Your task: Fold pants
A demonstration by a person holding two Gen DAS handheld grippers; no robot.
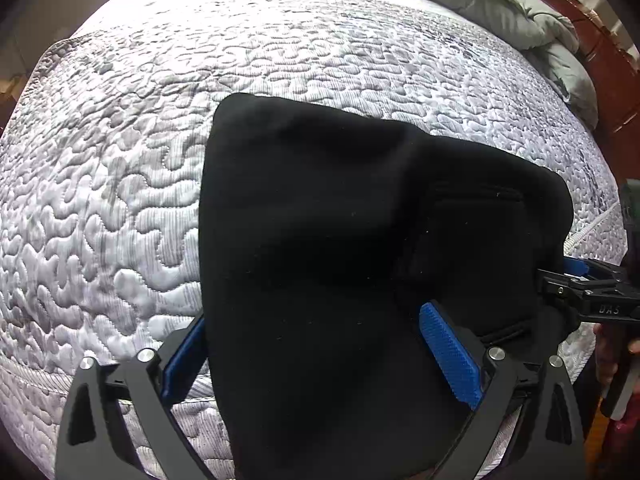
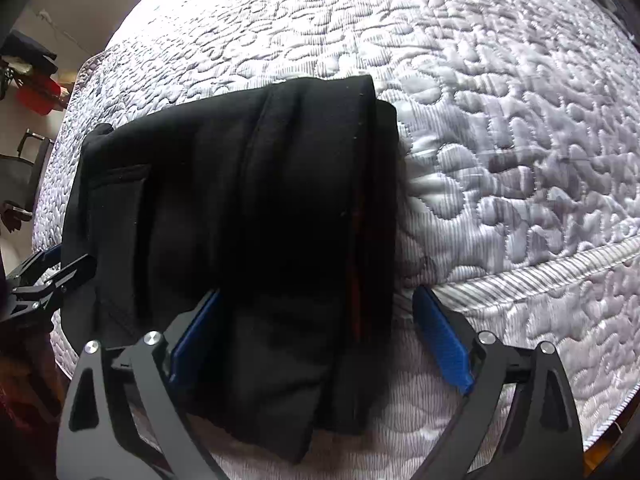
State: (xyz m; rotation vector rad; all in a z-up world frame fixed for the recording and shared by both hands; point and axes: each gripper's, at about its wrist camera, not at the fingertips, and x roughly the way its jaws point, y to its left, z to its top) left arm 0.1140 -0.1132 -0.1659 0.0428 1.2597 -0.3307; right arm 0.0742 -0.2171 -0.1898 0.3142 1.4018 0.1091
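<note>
The black pants point(image 1: 340, 220) lie folded into a thick bundle near the front edge of a quilted mattress point(image 1: 120, 160). My left gripper point(image 1: 316, 356) points steeply down over the bundle's near left part. Its jaws stand wide, with cloth between the blue pads point(image 1: 448, 352) and no squeeze showing. In the right wrist view the pants point(image 2: 240, 200) show stacked folds and a thin red stripe. My right gripper point(image 2: 318, 340) is open around their near right end, and its right pad point(image 2: 440, 340) is apart from the cloth. Each gripper shows at the other view's edge: right gripper point(image 1: 560, 280), left gripper point(image 2: 60, 272).
The mattress point(image 2: 500, 140) stretches far beyond the pants, and its piped front edge point(image 2: 540, 272) runs close below them. A grey-green blanket point(image 1: 500, 4) is bunched at the far right against a wooden headboard point(image 1: 600, 60). A chair point(image 2: 24, 168) and red items point(image 2: 40, 92) stand beyond the left side.
</note>
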